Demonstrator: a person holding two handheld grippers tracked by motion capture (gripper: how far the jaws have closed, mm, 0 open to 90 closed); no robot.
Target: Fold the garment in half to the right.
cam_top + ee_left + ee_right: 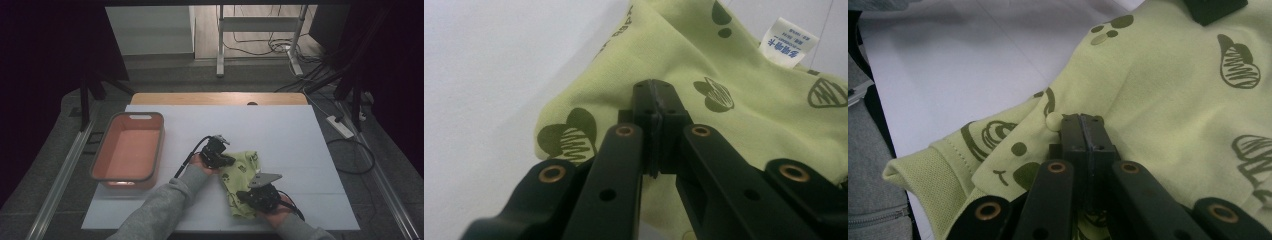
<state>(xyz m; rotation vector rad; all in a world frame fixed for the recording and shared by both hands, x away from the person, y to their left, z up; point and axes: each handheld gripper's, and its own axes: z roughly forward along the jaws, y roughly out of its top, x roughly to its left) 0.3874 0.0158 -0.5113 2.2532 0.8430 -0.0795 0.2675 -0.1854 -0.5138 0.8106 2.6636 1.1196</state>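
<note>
Both grippers sit on the green garment [241, 180], which lies crumpled on the white sheet [280, 135] near the table's front edge, right of centre. The left gripper [226, 159] has its jaws pressed together at the garment's far left edge; I can't tell for sure whether cloth is pinched between the tips. The right gripper [246, 195] is also closed tight, tips down on the fabric near a cuff [923, 172] and a small round button [1054, 120]; again, a pinch of cloth looks likely but isn't certain.

My guess is the garment is meant to be folded or put in the pink bin [107, 150], which stands apart to the left and holds nothing. Neither looks done: the cloth is bunched, the label [788, 42] showing. The way to the bin looks free
</note>
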